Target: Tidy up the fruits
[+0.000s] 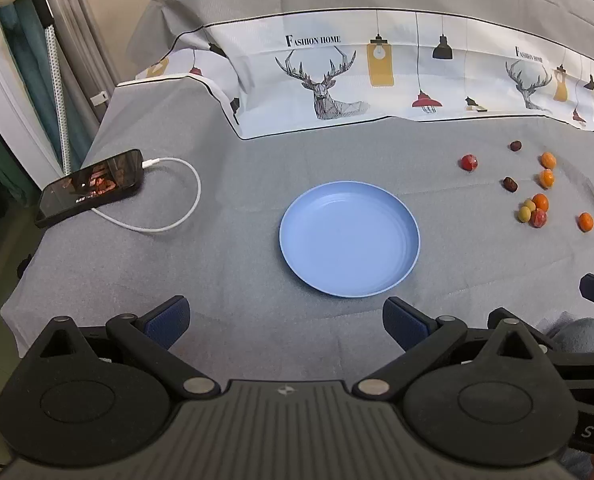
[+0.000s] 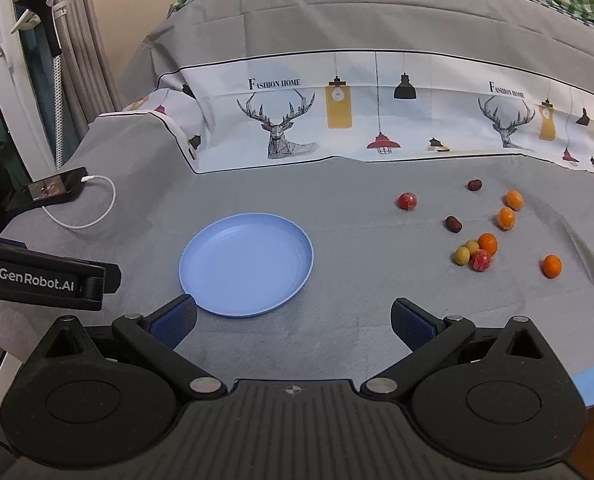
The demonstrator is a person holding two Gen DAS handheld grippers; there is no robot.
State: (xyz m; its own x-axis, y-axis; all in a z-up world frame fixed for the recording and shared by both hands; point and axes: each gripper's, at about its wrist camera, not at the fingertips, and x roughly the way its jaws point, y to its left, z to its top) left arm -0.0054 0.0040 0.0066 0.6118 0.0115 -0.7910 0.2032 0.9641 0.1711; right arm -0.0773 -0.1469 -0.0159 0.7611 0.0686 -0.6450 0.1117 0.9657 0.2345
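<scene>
An empty blue plate lies on the grey cloth; it also shows in the right wrist view. Several small fruits lie loose to its right: orange ones, red ones, dark brown ones and yellow-green ones. The same cluster shows in the left wrist view. My left gripper is open and empty, just in front of the plate. My right gripper is open and empty, at the plate's near right edge, short of the fruits.
A black phone on a white charging cable lies at the far left. A deer-print cloth drapes over the raised back. The table edge drops off at the left. The left gripper's body shows at the left of the right view.
</scene>
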